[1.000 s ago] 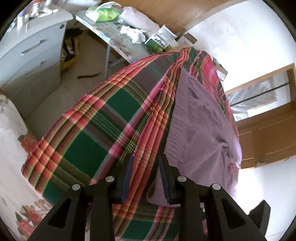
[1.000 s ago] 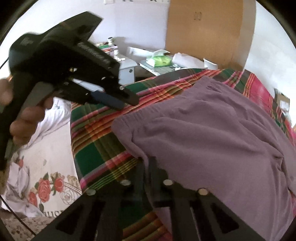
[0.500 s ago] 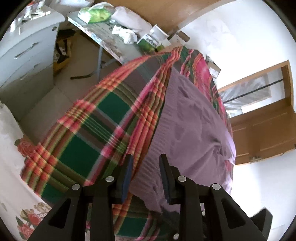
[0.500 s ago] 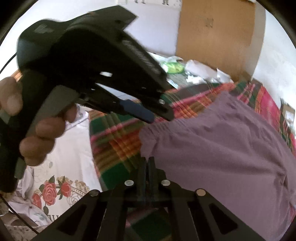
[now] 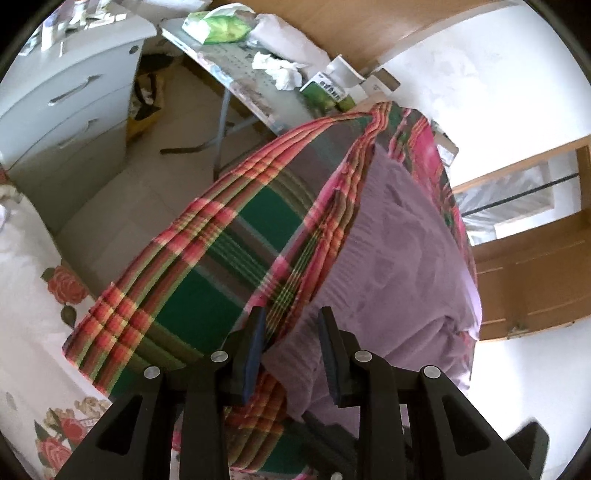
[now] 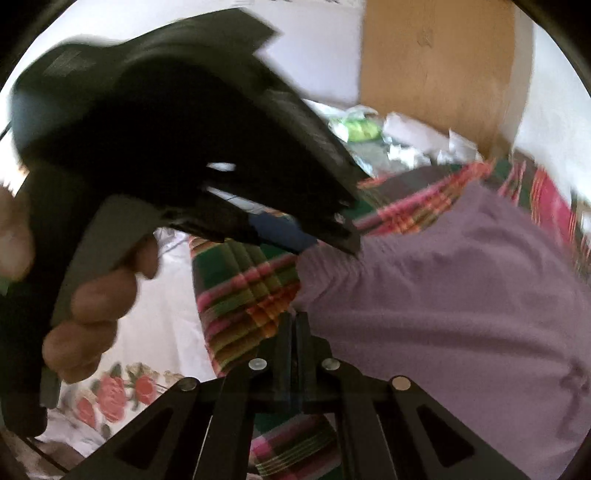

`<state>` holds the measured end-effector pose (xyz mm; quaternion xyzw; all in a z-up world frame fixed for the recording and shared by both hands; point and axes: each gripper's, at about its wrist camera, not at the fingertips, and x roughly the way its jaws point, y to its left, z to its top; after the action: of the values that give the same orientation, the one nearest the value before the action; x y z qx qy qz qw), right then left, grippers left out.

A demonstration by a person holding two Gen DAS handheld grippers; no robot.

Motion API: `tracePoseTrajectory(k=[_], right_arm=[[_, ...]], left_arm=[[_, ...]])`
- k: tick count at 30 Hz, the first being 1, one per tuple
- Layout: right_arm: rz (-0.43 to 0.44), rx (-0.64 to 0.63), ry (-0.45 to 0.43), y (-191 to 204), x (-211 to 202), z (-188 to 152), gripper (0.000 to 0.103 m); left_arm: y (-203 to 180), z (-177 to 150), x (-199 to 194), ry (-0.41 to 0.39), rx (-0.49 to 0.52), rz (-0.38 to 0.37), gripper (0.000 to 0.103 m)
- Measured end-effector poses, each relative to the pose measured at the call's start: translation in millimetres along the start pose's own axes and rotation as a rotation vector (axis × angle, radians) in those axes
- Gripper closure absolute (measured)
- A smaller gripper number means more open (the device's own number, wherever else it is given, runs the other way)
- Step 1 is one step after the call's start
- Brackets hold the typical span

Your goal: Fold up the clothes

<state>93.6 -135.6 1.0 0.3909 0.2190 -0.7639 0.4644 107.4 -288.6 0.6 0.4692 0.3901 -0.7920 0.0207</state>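
Observation:
A purple garment [image 5: 406, 258] lies spread on a red-and-green plaid cloth [image 5: 229, 266]. In the left wrist view my left gripper [image 5: 291, 312] is open, and its blue pads [image 5: 255, 343] stand on either side of the garment's near corner [image 5: 291, 354]. The right wrist view shows the left gripper [image 6: 332, 236] large and blurred, held by a hand [image 6: 96, 295], its tips at the garment's corner [image 6: 314, 258]. My right gripper [image 6: 294, 315] is shut at the garment's [image 6: 443, 295] near edge, and seems to pinch the hem.
A folding table [image 5: 236, 77] behind the plaid cloth holds a green tissue pack [image 5: 218, 26], crumpled tissue and small boxes. A white drawer cabinet [image 5: 66, 110] stands at the left. Floral bedding [image 5: 33, 295] lies below it. A wooden door [image 5: 532, 280] is at the right.
My left gripper has moved in to the garment's corner, which now lies between its open fingers. In the right wrist view it has grown larger and nearer. The right gripper stays shut at the edge.

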Motion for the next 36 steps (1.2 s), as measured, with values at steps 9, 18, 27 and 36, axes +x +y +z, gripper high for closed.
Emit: tracePoseTrajectory(k=[9, 18, 27, 36], right_arm=[[0.003, 0.184, -0.082, -59.6, -61.2, -30.0, 0.086], [-0.322, 0.543, -0.156, -181.4, -148.8, -117.7, 0.082], [-0.937, 1.126, -0.154, -302.1, -279.8, -309.3, 0.072], [-0.816, 1.411, -0.193, -334.6, -309.0, -394.6, 0.062]], left_arm=[[-10.4, -5.7, -11.1, -0.059, 0.037, 0.008, 0.073], [-54.4, -21.0, -5.5, -0.086, 0.184, -0.046, 0.073], [-92.4, -45.7, 30.6, 0.014, 0.295, -0.069, 0.073], [-112.8, -64.0, 54.0, 0.071, 0.314, -0.077, 0.073]])
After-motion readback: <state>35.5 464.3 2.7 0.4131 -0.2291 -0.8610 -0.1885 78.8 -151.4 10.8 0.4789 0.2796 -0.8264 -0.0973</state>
